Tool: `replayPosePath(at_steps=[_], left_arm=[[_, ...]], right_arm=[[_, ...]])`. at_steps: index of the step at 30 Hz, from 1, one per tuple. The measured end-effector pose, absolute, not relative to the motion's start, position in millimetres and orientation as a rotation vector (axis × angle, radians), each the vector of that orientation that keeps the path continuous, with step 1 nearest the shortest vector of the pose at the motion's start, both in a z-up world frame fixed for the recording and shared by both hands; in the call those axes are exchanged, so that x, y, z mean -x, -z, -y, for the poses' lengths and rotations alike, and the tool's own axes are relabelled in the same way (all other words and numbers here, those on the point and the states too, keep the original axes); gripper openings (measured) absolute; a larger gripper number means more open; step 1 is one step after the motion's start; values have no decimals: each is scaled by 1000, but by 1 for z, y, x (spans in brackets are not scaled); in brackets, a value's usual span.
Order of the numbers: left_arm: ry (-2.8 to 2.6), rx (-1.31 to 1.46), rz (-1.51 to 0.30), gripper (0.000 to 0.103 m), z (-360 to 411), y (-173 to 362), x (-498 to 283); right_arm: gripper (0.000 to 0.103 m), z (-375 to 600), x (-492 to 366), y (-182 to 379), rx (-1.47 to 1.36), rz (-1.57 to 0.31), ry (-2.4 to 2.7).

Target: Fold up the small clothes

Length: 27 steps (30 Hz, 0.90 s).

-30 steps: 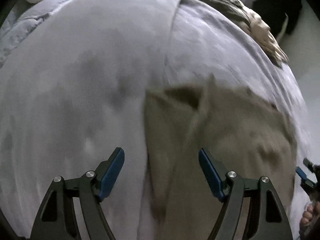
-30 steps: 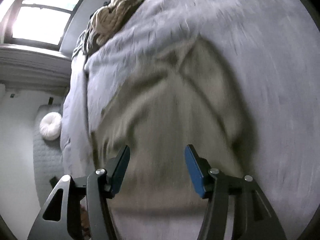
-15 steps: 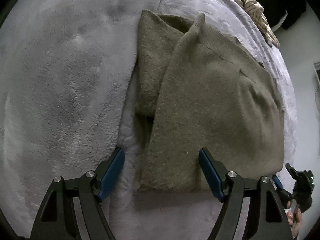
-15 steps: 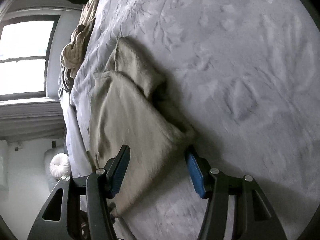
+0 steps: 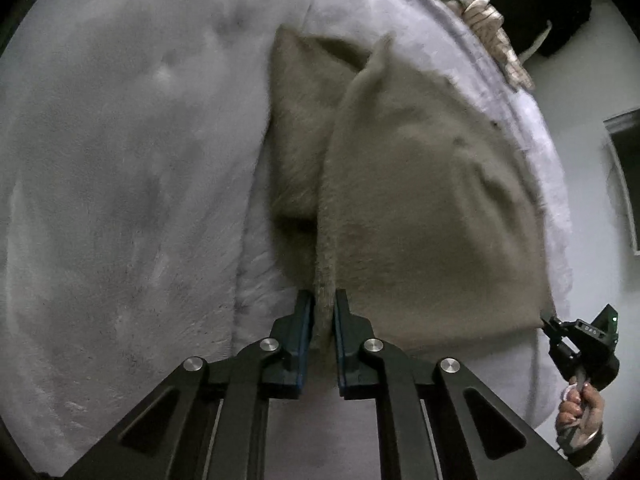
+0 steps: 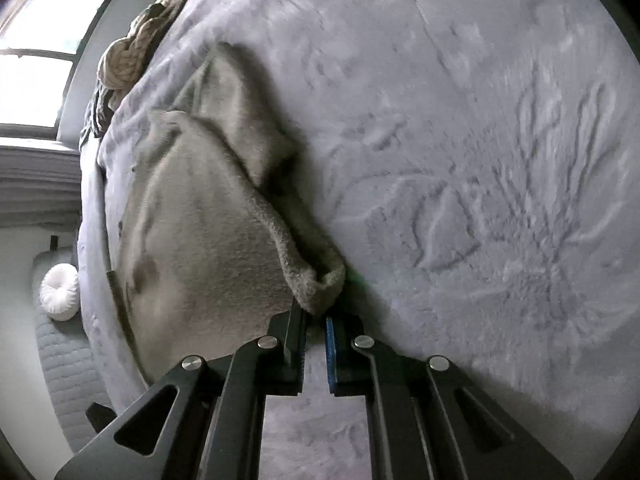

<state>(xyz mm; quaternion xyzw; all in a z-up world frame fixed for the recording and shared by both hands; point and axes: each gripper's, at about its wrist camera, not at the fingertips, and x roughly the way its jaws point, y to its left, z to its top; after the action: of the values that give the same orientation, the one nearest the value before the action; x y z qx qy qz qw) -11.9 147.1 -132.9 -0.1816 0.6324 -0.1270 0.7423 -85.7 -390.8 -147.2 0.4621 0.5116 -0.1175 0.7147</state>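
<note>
An olive-brown fuzzy knit garment [image 5: 420, 200] lies partly folded on a grey plush blanket [image 5: 120, 200]. My left gripper [image 5: 322, 304] is shut on the garment's near edge, with the fabric pinched between its blue pads. The right gripper shows at the far right of the left wrist view [image 5: 560, 330], at the garment's other near corner. In the right wrist view my right gripper [image 6: 316, 316] is shut on a rolled corner of the same garment [image 6: 200, 240]. A folded flap [image 6: 248, 120] lies along its far side.
A heap of beige and striped clothes [image 5: 484, 28] sits at the blanket's far edge, also in the right wrist view [image 6: 132, 56]. A white round cushion [image 6: 60, 292] lies on a quilted mat on the floor. A bright window [image 6: 40, 60] is at upper left.
Both grippers were open above the garment; they have come down to its near edge and closed, each pinching a corner of the fabric.
</note>
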Motion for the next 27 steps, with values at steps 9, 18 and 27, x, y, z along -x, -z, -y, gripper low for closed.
replayPosePath(at_steps=[9,18,27], left_arm=[[288,331,-1388,12,-159,124,30],[261,270,-1226,12,-147,77,-22],[183,229,-1173,12,-103,95,-110]], right_arm=[[9,384,105,86,-869,-1083,256],[9,370,27,65,-683,-1051,176],[9,364,-33,105,-604,-1124,148]])
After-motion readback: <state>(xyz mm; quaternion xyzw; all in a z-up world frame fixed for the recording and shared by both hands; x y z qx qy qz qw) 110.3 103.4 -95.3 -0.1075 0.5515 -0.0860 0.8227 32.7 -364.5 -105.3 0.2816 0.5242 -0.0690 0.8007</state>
